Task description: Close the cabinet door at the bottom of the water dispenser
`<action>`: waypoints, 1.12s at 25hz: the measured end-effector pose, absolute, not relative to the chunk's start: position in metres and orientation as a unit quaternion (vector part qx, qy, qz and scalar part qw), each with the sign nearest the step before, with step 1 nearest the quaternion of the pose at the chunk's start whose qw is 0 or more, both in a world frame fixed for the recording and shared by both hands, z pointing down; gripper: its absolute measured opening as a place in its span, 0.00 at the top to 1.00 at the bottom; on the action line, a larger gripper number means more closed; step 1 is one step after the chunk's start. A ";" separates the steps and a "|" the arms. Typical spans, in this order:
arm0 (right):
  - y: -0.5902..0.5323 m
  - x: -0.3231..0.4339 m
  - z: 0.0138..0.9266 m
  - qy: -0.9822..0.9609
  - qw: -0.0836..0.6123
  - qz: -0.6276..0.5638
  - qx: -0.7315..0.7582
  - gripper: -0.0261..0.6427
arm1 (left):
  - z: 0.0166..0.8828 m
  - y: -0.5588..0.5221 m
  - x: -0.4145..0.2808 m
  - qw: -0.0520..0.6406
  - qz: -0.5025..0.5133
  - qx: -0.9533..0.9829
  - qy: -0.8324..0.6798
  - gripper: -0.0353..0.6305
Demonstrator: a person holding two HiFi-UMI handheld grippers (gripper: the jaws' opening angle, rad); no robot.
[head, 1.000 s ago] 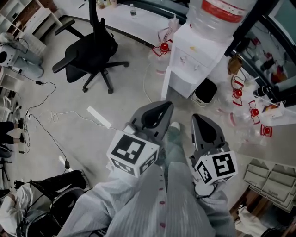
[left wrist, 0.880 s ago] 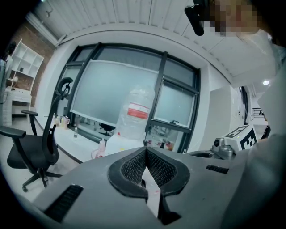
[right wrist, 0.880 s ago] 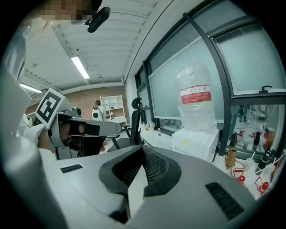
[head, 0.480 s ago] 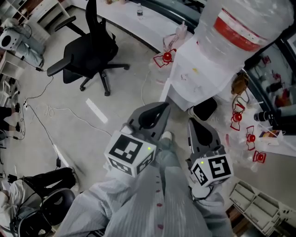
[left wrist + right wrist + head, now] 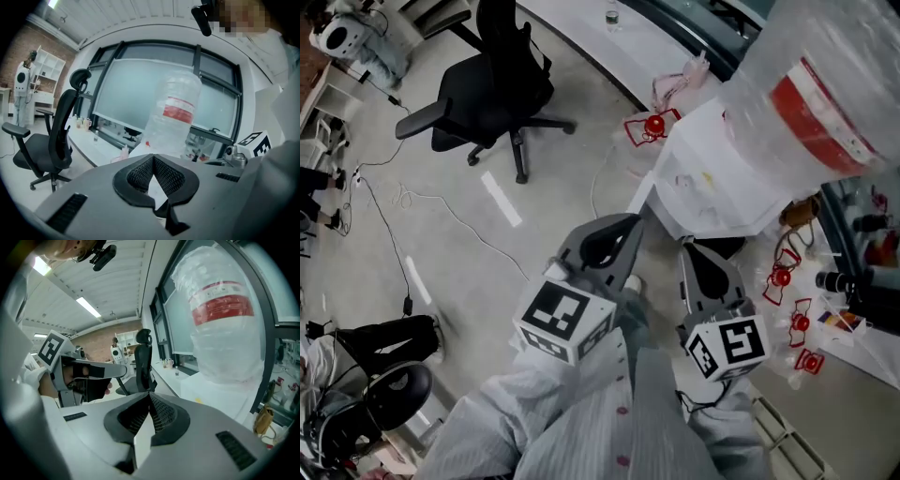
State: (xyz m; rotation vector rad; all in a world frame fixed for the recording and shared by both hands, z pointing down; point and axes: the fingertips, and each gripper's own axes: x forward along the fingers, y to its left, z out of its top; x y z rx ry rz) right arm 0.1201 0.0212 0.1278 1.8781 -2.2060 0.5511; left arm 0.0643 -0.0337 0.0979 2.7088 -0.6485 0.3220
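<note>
Both grippers are shut and empty. The left gripper [image 5: 623, 230] has its ribbed pads pressed tip to tip with nothing between them, and the right gripper [image 5: 694, 251] is closed the same way. They sit side by side, just ahead of the person's pale sleeves, and both noses point toward one o'clock. That pairing reads as an approach. Closed jaws give a blunt tip, which suits pushing a door better than grasping it.

At one o'clock from them stands the water dispenser [image 5: 712, 183], a white body topped by a large clear bottle [image 5: 825, 103] with a red label. From this steep angle its top hides most of the lower cabinet. A pale panel edge [image 5: 641, 192] juts out at its foot, at twelve o'clock from the left gripper. It is likely the cabinet door standing open, though I cannot be sure. Neither gripper touches it yet.

Well apart, at eleven o'clock, stands a black office chair [image 5: 492, 80].
</note>
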 end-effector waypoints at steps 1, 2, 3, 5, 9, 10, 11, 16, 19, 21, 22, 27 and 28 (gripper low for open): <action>0.016 0.120 0.134 -0.744 0.097 0.191 0.633 0.94 | 0.102 -0.039 0.063 0.169 0.115 0.951 -0.233 0.93; 0.012 0.120 0.140 -0.743 0.099 0.196 0.632 0.94 | 0.106 -0.045 0.061 0.171 0.117 0.949 -0.237 0.93; 0.007 0.119 0.146 -0.741 0.101 0.202 0.633 0.94 | 0.111 -0.050 0.058 0.172 0.119 0.947 -0.242 0.93; -0.001 0.117 0.161 -0.735 0.103 0.213 0.635 0.94 | 0.121 -0.060 0.052 0.173 0.121 0.945 -0.251 0.93; -0.017 0.112 0.198 -0.728 0.112 0.222 0.638 0.94 | 0.146 -0.073 0.038 0.171 0.128 0.939 -0.271 0.93; -0.021 0.110 0.209 -0.724 0.114 0.226 0.641 0.94 | 0.154 -0.075 0.034 0.171 0.128 0.937 -0.275 0.93; -0.024 0.109 0.220 -0.720 0.115 0.231 0.644 0.94 | 0.161 -0.077 0.029 0.173 0.128 0.936 -0.279 0.93; -0.041 0.099 0.282 -0.707 0.133 0.260 0.644 0.94 | 0.208 -0.086 0.009 0.200 0.137 0.925 -0.293 0.93; -0.049 0.091 0.327 -0.703 0.151 0.285 0.634 0.94 | 0.237 -0.092 -0.002 0.212 0.139 0.920 -0.300 0.93; -0.052 0.087 0.356 -0.699 0.163 0.297 0.630 0.94 | 0.254 -0.096 -0.008 0.220 0.141 0.916 -0.306 0.93; -0.054 0.084 0.371 -0.697 0.169 0.305 0.627 0.94 | 0.263 -0.098 -0.012 0.223 0.141 0.914 -0.308 0.93; -0.060 0.068 0.437 -0.690 0.200 0.343 0.605 0.92 | 0.306 -0.100 -0.027 0.246 0.154 0.902 -0.320 0.93; -0.060 0.066 0.450 -0.689 0.208 0.350 0.600 0.89 | 0.315 -0.099 -0.030 0.251 0.158 0.899 -0.322 0.93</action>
